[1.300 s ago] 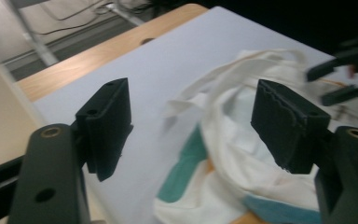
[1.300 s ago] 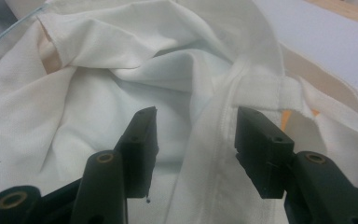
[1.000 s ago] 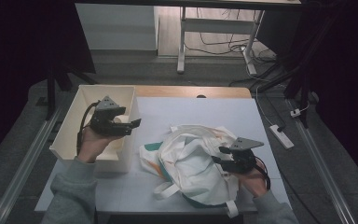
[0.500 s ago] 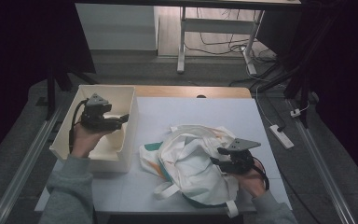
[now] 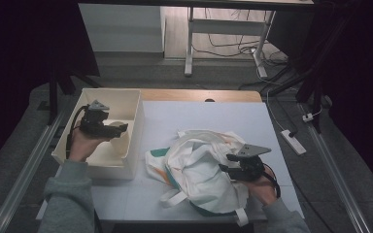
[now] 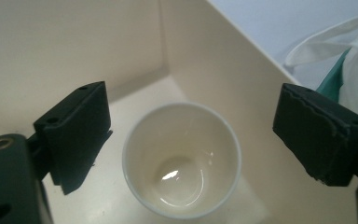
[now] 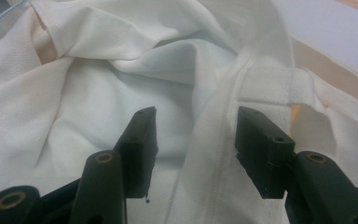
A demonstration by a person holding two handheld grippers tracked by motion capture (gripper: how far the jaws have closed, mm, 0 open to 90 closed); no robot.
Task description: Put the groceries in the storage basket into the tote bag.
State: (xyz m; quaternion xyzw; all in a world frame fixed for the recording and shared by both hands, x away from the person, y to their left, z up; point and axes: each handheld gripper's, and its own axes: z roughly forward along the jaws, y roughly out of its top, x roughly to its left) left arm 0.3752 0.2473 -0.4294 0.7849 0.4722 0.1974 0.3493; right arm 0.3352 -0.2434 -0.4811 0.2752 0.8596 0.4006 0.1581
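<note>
Left gripper (image 6: 186, 144) sits over the cream bin (image 5: 135, 104) at 9 o'clock on the table, jaws just opened wide, straddling a paper cup (image 6: 182, 165) without touching it; the cup stands upright on the bin floor. Right gripper (image 7: 193, 149) at 4 o'clock is half open around a fold and seam of the white cloth bag (image 5: 199, 165); can't tell if it's actually pinching. Suggest: keep the cup centred between the jaws, drop straight down, close softly on the wall so the rim doesn't crush.
</note>
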